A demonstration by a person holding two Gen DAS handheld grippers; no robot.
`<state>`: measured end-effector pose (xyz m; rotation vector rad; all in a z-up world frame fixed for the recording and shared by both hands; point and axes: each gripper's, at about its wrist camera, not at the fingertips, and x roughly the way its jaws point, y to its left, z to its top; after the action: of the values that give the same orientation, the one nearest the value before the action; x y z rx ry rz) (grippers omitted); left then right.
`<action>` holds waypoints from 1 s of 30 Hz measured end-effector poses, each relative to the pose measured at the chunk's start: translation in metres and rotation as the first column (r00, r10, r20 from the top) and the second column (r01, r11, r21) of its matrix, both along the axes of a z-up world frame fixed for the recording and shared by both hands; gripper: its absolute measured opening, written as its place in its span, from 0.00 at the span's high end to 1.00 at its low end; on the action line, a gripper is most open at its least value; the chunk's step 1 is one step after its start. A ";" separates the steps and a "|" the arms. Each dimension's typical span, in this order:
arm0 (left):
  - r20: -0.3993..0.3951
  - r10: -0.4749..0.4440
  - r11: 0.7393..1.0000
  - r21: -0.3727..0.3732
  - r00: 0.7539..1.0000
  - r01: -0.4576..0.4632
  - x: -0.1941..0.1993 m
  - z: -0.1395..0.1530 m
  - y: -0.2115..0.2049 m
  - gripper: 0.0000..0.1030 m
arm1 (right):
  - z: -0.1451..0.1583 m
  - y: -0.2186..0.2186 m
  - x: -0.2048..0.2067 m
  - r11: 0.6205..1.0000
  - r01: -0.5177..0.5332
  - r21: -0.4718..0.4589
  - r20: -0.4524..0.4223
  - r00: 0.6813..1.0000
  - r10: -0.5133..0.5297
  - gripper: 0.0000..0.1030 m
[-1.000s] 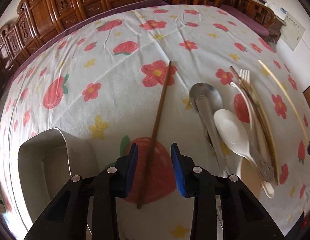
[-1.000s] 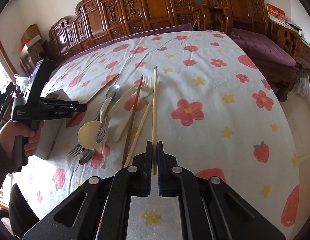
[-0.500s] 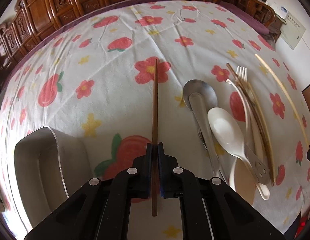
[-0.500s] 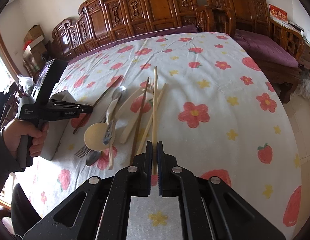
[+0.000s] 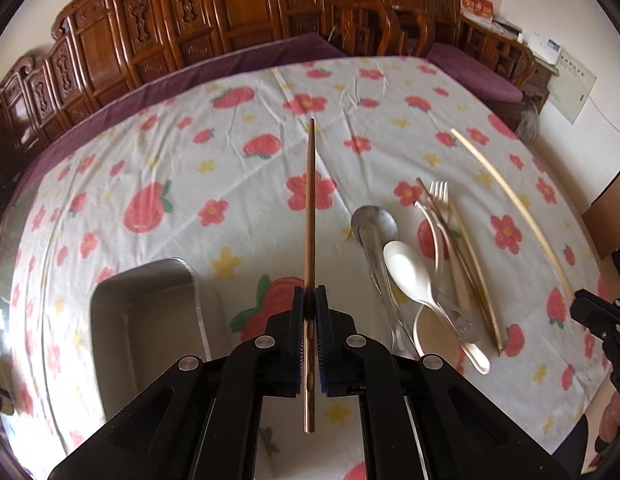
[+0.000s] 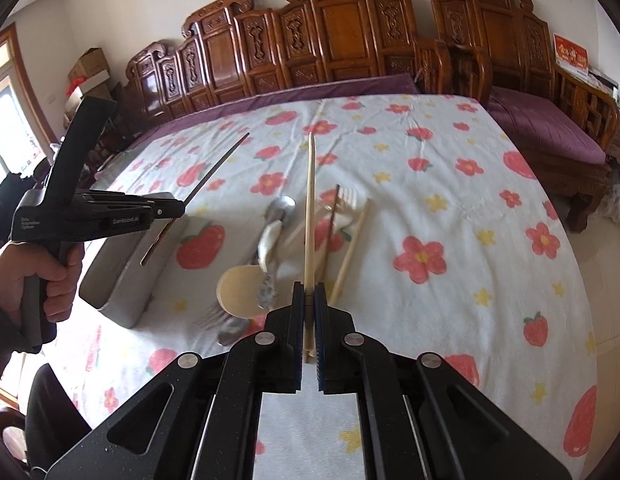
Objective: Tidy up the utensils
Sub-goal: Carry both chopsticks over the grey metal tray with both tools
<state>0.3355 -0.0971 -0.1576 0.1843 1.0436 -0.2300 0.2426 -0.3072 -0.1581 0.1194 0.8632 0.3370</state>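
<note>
Here, a long dark brown wooden chopstick (image 5: 309,216) is clamped between the blue pads of the left gripper (image 5: 309,300), the jaws drawn tight on its lower shaft so that the tip points away over the table and the butt end hangs below the pads. In the right wrist view the same chopstick (image 6: 214,172) is seen lifted clear of the cloth, above the near end of a grey rectangular metal tray (image 6: 110,276). A pale bamboo chopstick (image 6: 310,208) is likewise pinched in the narrow jaws of the right gripper (image 6: 309,300), raised off the cloth and pointing forward.

The remaining utensils are left in a loose pile on the white tablecloth printed with red flowers and strawberries (image 5: 214,160): a shiny steel spoon (image 5: 374,224), a white ceramic soup spoon (image 5: 410,276) laid partly over it, a round pale wooden spoon (image 6: 238,288), a steel fork (image 5: 438,192), and 2 more chopsticks, 1 dark and 1 pale (image 6: 350,248), resting beside them. The tray is placed to the left of the pile, well apart from it.

The left gripper's handle is held by a person's hand (image 6: 38,268) in a dark sleeve. Carved dark wooden chair backs (image 6: 310,40) are ranged behind the table.
</note>
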 end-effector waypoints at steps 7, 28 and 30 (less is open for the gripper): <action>0.035 0.009 1.000 -0.015 0.999 -0.009 -0.018 0.024 0.018 0.96 | 0.019 0.010 -0.007 1.000 -0.025 0.007 0.040 0.999 0.025 0.94; 0.008 0.161 0.986 -0.037 0.987 -0.161 -0.053 0.005 0.134 0.95 | 0.041 0.085 -0.030 0.989 -0.151 0.002 0.086 0.985 0.150 0.94; 0.001 0.173 0.984 -0.043 0.985 -0.173 -0.053 0.001 0.142 0.95 | 0.042 0.095 -0.030 0.987 -0.159 0.005 0.084 0.984 0.158 0.94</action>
<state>0.2824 0.0445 -0.1567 0.0548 1.0427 -0.0945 0.2129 -0.2118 -0.1165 0.0466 0.7903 0.4932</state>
